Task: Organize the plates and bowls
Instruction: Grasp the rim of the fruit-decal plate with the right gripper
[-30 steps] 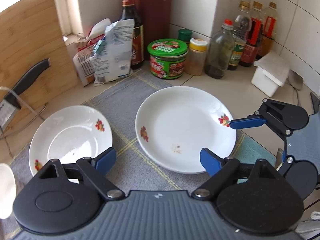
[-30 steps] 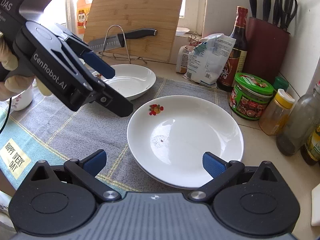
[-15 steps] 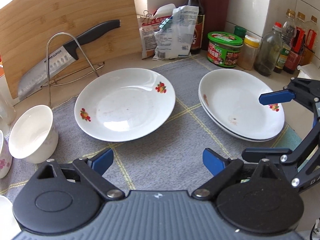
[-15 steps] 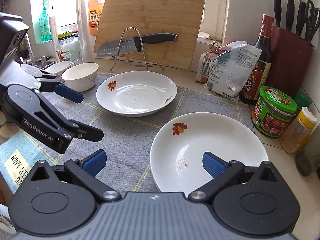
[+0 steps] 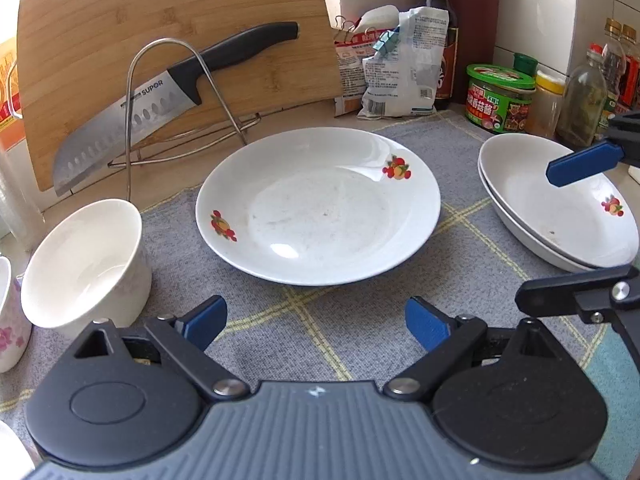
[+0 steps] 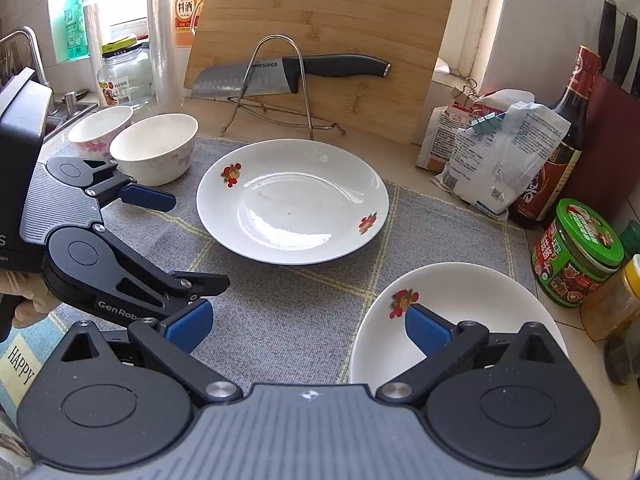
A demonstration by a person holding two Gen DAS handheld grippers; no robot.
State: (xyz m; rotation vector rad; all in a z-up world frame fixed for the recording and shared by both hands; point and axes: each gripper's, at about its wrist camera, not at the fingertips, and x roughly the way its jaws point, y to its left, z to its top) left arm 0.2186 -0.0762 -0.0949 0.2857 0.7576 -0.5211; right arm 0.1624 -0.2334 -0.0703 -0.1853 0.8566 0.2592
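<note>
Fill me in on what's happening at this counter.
A person holds two grippers over a grey mat, sorting dishes. The left gripper and right gripper are both open and empty. A single plate lies mid-mat, two stacked plates to its right, and a white bowl to its left.

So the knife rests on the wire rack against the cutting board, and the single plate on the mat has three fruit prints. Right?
Not quite: the single plate has two fruit prints, not three, as the right wrist view shows. The knife does rest on the wire rack against the cutting board.
</note>
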